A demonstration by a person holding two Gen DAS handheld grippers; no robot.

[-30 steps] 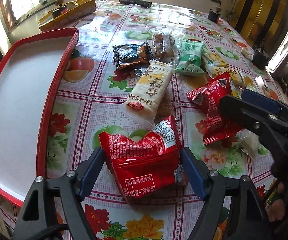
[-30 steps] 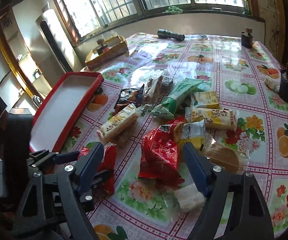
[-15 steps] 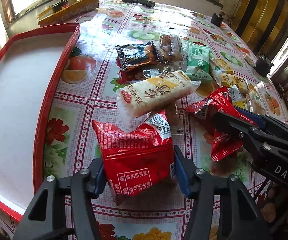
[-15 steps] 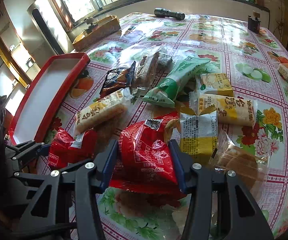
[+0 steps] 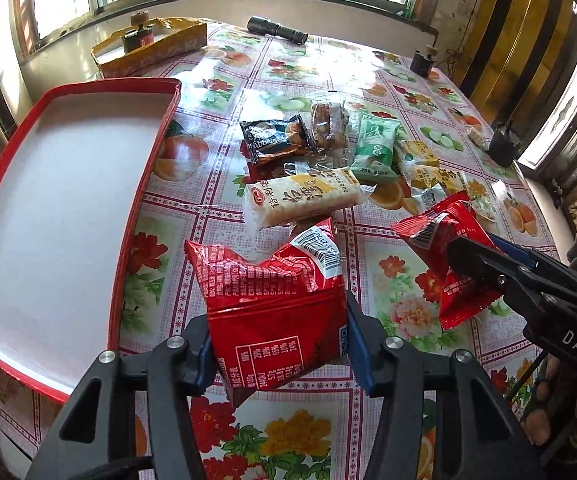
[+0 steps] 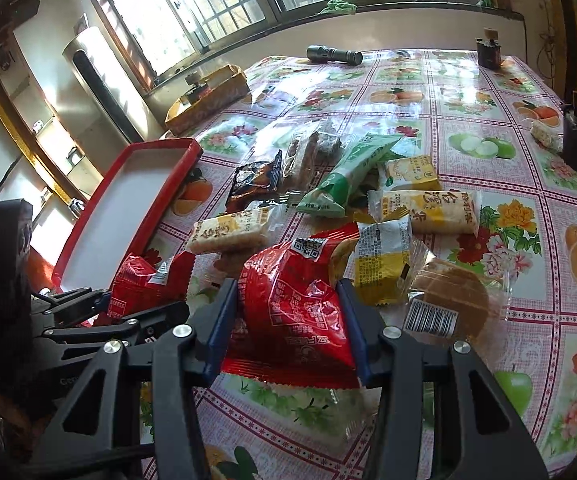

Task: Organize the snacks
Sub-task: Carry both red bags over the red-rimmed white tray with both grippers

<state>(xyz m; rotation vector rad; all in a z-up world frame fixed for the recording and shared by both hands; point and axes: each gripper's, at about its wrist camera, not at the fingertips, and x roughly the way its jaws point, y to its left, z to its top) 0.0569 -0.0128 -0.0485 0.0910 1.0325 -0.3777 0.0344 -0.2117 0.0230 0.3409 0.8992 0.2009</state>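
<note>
While clamped, each red snack packet (image 5: 276, 312) (image 6: 296, 308) sits between fingers (image 5: 358, 348).

2 fisheye views, each mounted just behind a pair of black tongs with blue pads, angled steeply down and close over the floral oilcloth-covered surface (image 5: 224, 216). Left view facing the windows, with the right tongs (image 5: 488, 248) intruding at right. Right view facing likewise, with the left tongs (image 6: 104, 300) at left. Shared: the red-rimmed white rectangular tray (image 5: 144, 184) (image 6: 176, 184), the black cylindrical metal flashlight (image 5: 277, 31) (image 6: 334, 55).
</note>
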